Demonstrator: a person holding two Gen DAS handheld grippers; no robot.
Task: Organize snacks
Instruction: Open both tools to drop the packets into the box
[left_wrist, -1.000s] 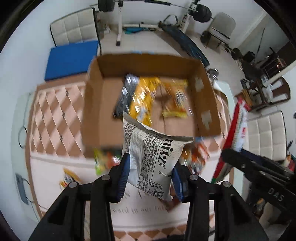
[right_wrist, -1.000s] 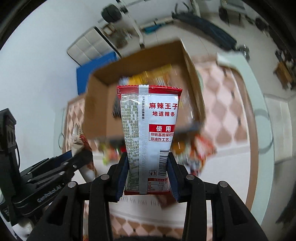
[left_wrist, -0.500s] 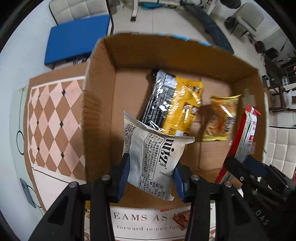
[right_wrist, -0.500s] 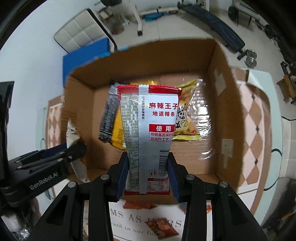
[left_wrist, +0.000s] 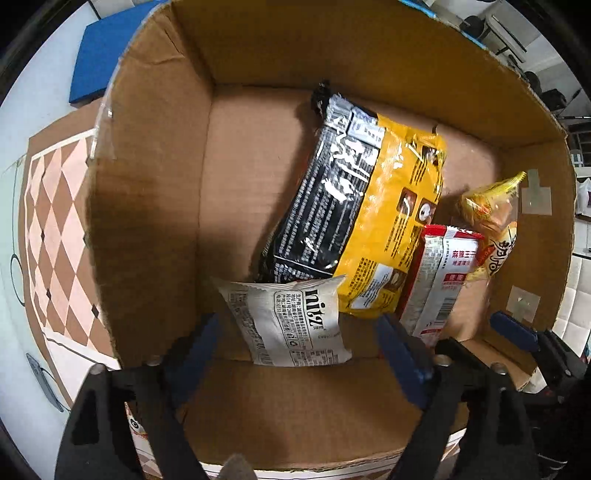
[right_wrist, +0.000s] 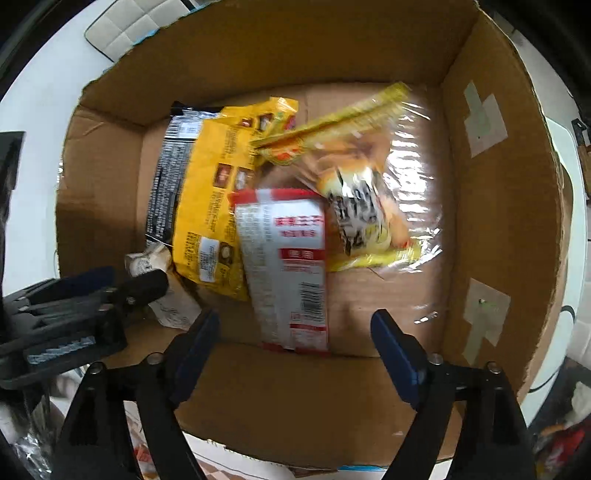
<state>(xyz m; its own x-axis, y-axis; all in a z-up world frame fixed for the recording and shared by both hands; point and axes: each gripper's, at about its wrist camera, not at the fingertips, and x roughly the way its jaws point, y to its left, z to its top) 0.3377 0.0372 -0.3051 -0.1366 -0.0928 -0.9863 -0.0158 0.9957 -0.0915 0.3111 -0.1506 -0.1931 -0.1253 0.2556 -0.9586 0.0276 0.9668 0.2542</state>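
- the left hand-held gripper (left_wrist: 301, 345) hangs over the near edge of the cardboard box (left_wrist: 147, 206), pointing down into it; its jaws have just been opening and now stand wide.
- a white snack packet (left_wrist: 291, 325) with black print lies between the blue pads (left_wrist: 400, 354) of the left hand-held gripper, clear of both, resting on the box floor by the near wall.
- the right hand-held gripper (right_wrist: 295, 347) is over the same box, jaws also just opened and spread wide.
- a red and white snack pack (right_wrist: 291, 269) lies between its pads, touching neither, with its lower end against the near wall of the box and its upper end overlapping the other packs.
- a large black and yellow bag (left_wrist: 358, 206) lies slantwise in the middle of the box; the white packet's top edge meets its lower end.
- a clear bag with yellow trim (right_wrist: 365, 184) lies at the right side of the box, just beside the red and white pack.
- the box sits on a desk with a brown and pink diamond-patterned cloth (left_wrist: 55, 221).
- a blue pad (left_wrist: 99, 55) shows beyond the box at the upper left of the left wrist view.
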